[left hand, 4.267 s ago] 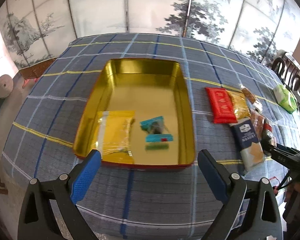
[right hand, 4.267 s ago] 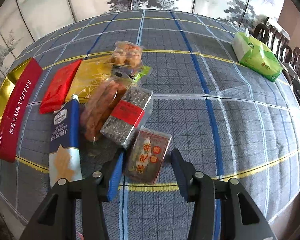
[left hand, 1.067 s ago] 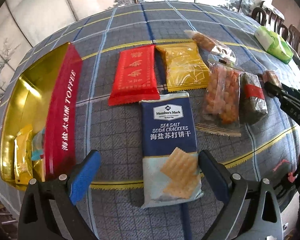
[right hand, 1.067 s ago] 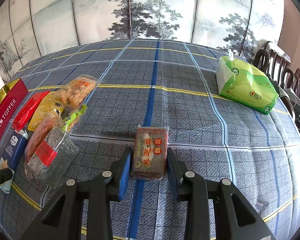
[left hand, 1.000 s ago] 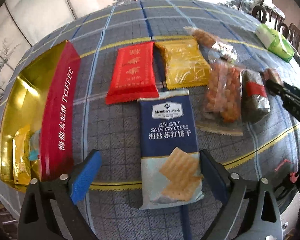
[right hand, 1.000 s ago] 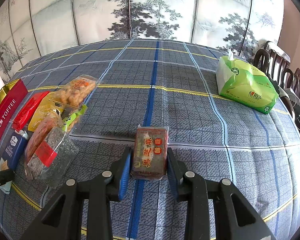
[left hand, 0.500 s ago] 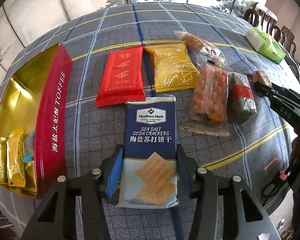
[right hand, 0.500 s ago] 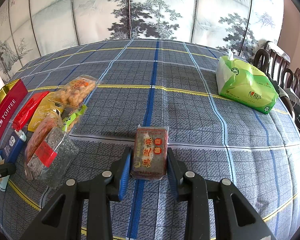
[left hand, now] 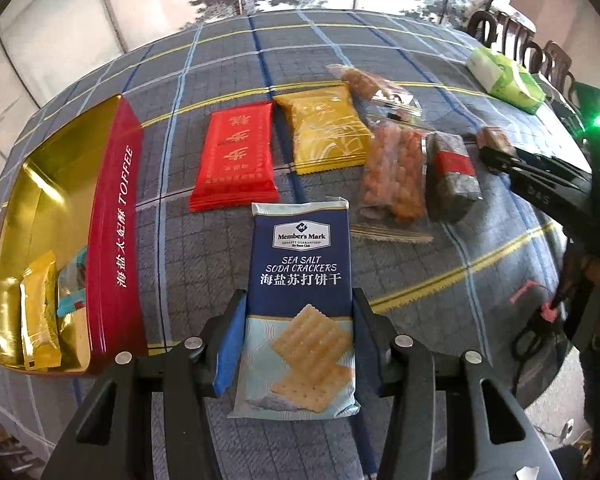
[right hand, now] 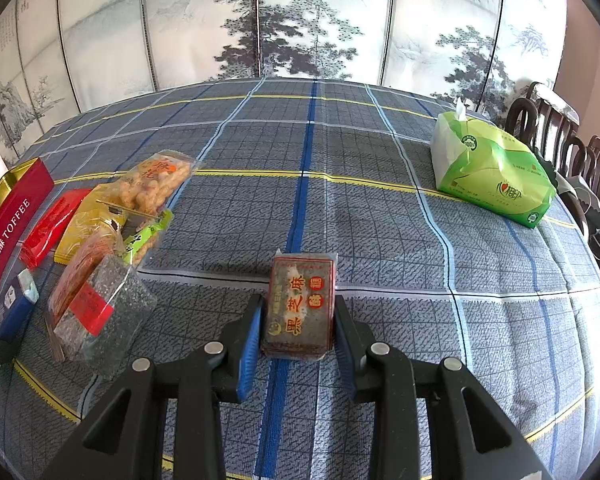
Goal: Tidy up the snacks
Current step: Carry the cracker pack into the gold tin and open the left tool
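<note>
My left gripper is shut on the blue soda cracker pack, which it holds just above the cloth. The red and gold toffee tin lies open to its left with a yellow packet and a teal packet inside. My right gripper is shut on a small dark sesame candy pack and holds it above the table; this gripper also shows in the left wrist view. On the cloth lie a red pack, a yellow pack, an orange snack bag and a dark seed bag.
A green tissue pack sits at the far right of the table. Dark wooden chairs stand beyond the right edge. A painted folding screen closes the back. A clear bag of fried twists lies behind the yellow pack.
My left gripper swung from the tin to the cracker pack, closed on it and lifted it slightly. My right gripper closed on the sesame pack earlier and has held it still since.
</note>
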`<move>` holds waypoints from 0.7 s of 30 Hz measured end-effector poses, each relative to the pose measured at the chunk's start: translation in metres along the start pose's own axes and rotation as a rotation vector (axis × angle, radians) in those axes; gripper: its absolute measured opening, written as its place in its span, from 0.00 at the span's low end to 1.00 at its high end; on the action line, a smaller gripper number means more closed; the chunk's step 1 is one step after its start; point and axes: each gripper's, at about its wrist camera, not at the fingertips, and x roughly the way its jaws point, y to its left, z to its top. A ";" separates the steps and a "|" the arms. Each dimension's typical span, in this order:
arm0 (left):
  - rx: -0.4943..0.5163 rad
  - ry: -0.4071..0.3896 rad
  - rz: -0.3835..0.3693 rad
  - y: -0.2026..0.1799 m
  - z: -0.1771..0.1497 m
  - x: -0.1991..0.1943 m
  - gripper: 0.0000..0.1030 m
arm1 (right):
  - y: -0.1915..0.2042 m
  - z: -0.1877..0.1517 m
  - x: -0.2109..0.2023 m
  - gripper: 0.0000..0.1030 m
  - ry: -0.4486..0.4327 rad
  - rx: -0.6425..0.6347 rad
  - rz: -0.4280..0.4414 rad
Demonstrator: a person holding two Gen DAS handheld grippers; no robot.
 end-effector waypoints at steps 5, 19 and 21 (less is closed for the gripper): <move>0.005 -0.008 -0.013 0.004 -0.004 -0.009 0.44 | 0.000 0.000 0.000 0.32 0.000 0.000 0.000; -0.054 -0.114 0.073 0.054 0.012 -0.055 0.44 | 0.000 0.000 0.000 0.32 0.000 0.000 0.000; -0.091 -0.124 0.106 0.076 0.015 -0.060 0.44 | 0.000 0.000 0.000 0.32 0.000 0.000 0.000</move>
